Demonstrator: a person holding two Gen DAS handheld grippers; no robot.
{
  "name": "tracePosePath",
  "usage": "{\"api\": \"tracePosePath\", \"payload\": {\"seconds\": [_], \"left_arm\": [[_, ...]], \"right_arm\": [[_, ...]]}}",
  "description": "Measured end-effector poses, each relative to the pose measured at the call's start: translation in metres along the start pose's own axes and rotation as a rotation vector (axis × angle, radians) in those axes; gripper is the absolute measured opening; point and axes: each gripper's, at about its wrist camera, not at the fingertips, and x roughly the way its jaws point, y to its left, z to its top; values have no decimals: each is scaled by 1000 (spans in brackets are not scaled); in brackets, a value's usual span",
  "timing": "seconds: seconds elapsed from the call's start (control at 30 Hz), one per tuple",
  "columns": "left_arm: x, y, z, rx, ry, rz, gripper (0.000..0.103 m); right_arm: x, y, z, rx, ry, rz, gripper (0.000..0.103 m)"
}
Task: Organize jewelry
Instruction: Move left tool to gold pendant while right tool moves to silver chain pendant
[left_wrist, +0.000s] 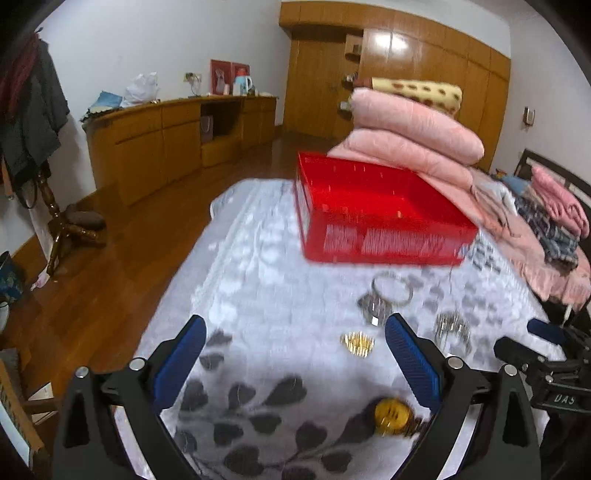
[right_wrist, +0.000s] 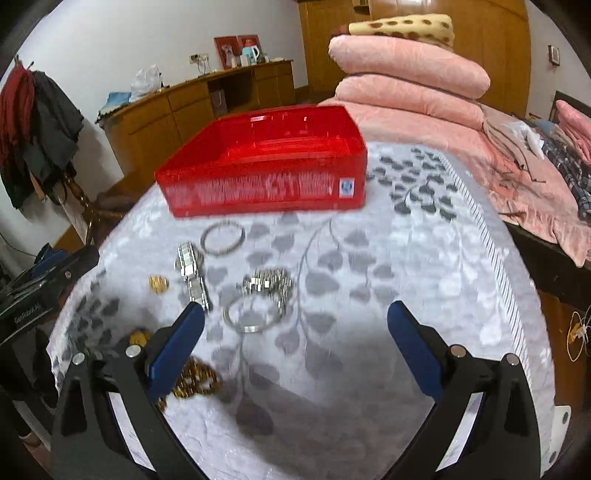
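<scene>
The jewelry — silver bangle (right_wrist: 222, 239), watch (right_wrist: 192, 273), gold pieces (right_wrist: 159, 283) — lies loose on the bed (right_wrist: 424, 258) just near of the red box (right_wrist: 266, 162), likely its destination. Left hand-held gripper (left_wrist: 295, 358) and right hand-held gripper (right_wrist: 295, 343) hover spread apart, empty — poised for a pick.

A home bedroom: a bed (left_wrist: 258, 295) with a leaf-patterned cover, folded pink quilts (left_wrist: 413, 129), wooden wardrobes (left_wrist: 406, 55), a low sideboard (left_wrist: 166, 136) and a coat stand (left_wrist: 33, 110).
</scene>
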Motion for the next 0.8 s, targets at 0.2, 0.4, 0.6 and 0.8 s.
{"api": "tracePosePath", "payload": {"seconds": [0.2, 0.4, 0.6, 0.8], "left_arm": [[4, -6, -19, 45, 54, 11, 96], [12, -2, -25, 20, 91, 3, 96], [19, -3, -22, 16, 115, -33, 95], [26, -9, -21, 40, 143, -61, 94]], "right_arm": [[10, 7, -13, -24, 40, 22, 76], [24, 12, -12, -30, 74, 48, 69], [34, 11, 1, -18, 78, 54, 61], [54, 9, 13, -13, 118, 57, 56]]}}
